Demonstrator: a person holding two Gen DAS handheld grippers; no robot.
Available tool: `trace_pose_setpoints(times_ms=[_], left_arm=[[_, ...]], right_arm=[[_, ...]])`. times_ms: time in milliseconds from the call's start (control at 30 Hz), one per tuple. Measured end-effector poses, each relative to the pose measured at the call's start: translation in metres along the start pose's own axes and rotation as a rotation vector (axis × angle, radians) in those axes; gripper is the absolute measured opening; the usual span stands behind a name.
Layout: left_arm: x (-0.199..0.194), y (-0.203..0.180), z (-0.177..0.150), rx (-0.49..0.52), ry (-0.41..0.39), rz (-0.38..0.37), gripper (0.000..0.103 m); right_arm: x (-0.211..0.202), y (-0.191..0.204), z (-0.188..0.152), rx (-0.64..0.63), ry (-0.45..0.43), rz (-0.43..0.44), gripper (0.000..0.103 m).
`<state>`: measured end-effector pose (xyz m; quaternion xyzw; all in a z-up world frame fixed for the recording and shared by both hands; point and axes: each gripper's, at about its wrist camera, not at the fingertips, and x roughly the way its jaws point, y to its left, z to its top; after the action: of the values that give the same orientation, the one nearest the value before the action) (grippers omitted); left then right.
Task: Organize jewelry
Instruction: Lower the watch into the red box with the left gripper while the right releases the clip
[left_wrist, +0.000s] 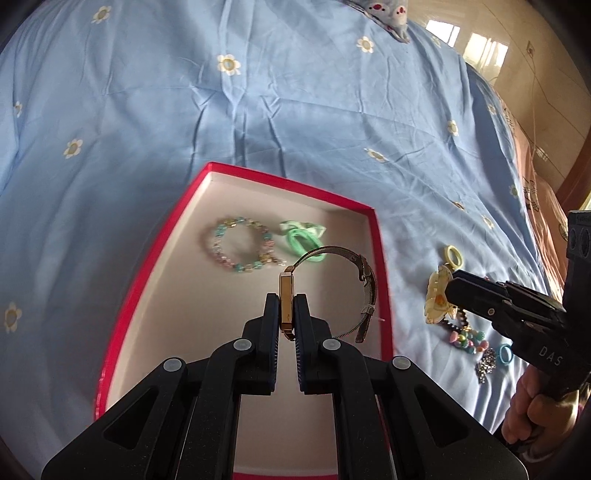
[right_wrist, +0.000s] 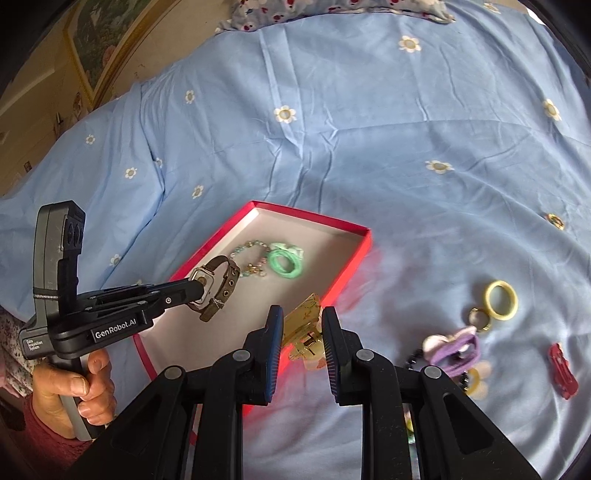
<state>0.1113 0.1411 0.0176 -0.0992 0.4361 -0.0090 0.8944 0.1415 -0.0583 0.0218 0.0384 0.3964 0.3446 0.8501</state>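
Observation:
My left gripper (left_wrist: 286, 308) is shut on a gold wristwatch (left_wrist: 285, 304) with a brown mesh strap and holds it over the red box (left_wrist: 236, 171). In the right wrist view the watch (right_wrist: 207, 282) hangs above the box's left part (right_wrist: 314, 218). A pastel bead bracelet (left_wrist: 240, 243) and a green hair tie (left_wrist: 303, 240) lie inside the box. My right gripper (right_wrist: 302, 332) is shut on a yellow hair claw clip (right_wrist: 304, 328), just right of the box's near corner. The clip also shows in the left wrist view (left_wrist: 437, 297).
On the blue flowered bedsheet (right_wrist: 369, 129) right of the box lie a yellow ring (right_wrist: 500, 299), a gold ring (right_wrist: 479, 319), a purple hair tie (right_wrist: 458, 347), a red clip (right_wrist: 561, 369) and beaded pieces (left_wrist: 469, 339). A pillow (right_wrist: 332, 7) lies at the far edge.

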Motion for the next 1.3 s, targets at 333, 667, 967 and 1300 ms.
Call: trace_pose_setpoints(times_ms=[333,667,967,1300], left_arm=[[0.023,0.041,0.000,-0.023,0.060,0.090,0.006],[0.048,0.051,0.012,0.009,0.089,0.174,0.007],[0.058,0.041,0.016,0.054,0.100,0.216,0.007],[0.062,0.036,0.017,0.066,0.110,0.231,0.011]], right_arm=[[0.052,0.028,0.010,-0.049,0.055,0.037,0.021],[0.099,0.024,0.018,-0.057,0.120,0.014,0.021],[0.107,0.022,0.019,-0.069,0.133,0.014,0.023],[0.109,0.022,0.018,-0.064,0.137,0.019,0.025]])
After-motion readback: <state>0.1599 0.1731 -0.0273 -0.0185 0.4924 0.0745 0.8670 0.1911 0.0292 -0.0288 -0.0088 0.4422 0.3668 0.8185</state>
